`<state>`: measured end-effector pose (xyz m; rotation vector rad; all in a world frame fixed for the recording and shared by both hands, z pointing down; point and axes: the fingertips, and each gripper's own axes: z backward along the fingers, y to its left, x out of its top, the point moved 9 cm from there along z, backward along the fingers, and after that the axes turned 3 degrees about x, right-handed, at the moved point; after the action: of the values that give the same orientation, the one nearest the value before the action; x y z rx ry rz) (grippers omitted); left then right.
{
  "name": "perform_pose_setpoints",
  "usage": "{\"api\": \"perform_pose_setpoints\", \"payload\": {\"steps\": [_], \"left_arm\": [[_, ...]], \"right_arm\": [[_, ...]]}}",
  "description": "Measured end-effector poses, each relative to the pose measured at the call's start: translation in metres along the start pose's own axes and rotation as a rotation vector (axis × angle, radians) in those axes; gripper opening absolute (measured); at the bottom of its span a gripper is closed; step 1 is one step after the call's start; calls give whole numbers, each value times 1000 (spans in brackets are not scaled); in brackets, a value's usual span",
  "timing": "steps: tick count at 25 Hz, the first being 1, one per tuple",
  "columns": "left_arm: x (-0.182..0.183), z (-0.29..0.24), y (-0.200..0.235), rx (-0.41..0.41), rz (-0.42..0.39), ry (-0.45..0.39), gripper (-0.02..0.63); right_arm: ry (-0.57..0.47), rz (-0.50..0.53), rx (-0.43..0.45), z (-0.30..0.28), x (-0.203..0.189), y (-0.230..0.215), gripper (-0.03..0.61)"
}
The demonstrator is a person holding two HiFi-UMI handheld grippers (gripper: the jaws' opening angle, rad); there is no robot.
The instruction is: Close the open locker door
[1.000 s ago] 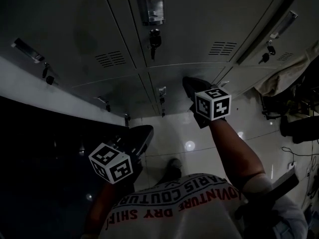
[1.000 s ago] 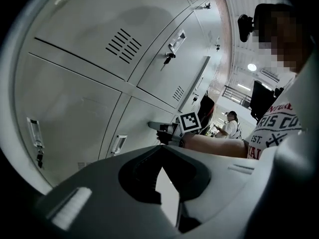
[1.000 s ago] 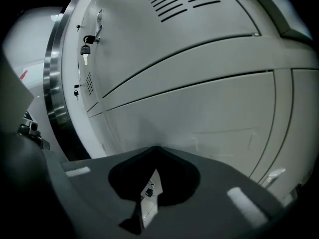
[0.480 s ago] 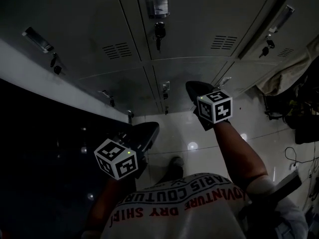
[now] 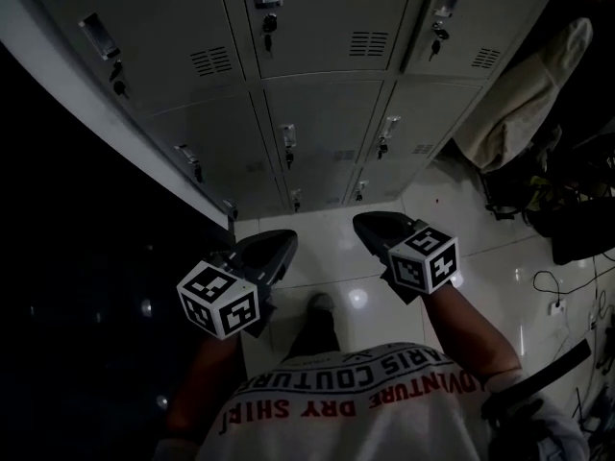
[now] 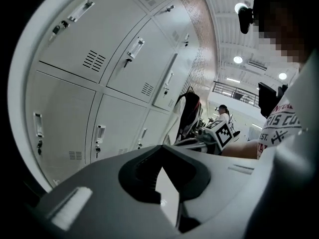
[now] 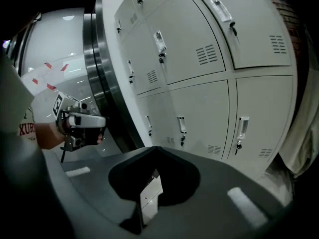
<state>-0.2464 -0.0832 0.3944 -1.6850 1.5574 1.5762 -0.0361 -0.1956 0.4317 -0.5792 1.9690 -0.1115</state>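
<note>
Grey lockers (image 5: 327,104) fill the wall ahead, each door with a handle and a key. In the head view every door looks flush. In the left gripper view one upper door (image 6: 165,82) further along seems to stand out from the row. My left gripper (image 5: 277,246) hangs over the floor in front of the bottom lockers, jaws together on nothing. My right gripper (image 5: 371,225) is beside it, also shut and empty, apart from the doors. Each gripper appears in the other's view: the right gripper (image 6: 220,133) and the left gripper (image 7: 79,126).
A dark glossy column (image 5: 77,286) with a pale edge stands on the left. A white garment (image 5: 524,94) hangs at the right end of the lockers, with dark bags (image 5: 567,200) and cables (image 5: 553,291) on the glossy tiled floor (image 5: 336,233).
The head view has pulled back and tilted, so more locker rows show. Both grippers have dropped away from the locker fronts and now sit over the floor.
</note>
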Motion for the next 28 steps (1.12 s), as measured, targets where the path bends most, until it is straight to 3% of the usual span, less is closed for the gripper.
{"api": "perform_pose_setpoints", "payload": {"steps": [9, 13, 19, 28], "left_arm": [[-99, 92, -162, -14, -40, -43, 5], [-123, 119, -210, -30, -38, -59, 5], [-133, 141, -254, -57, -75, -43, 5], [-132, 152, -276, -79, -113, -11, 5]], "right_arm": [[-82, 14, 63, 167, -99, 146, -3], [-91, 37, 80, 213, -118, 195, -3], [-124, 70, 100, 249, -121, 240, -3], [-139, 92, 118, 257, -127, 260, -3]]}}
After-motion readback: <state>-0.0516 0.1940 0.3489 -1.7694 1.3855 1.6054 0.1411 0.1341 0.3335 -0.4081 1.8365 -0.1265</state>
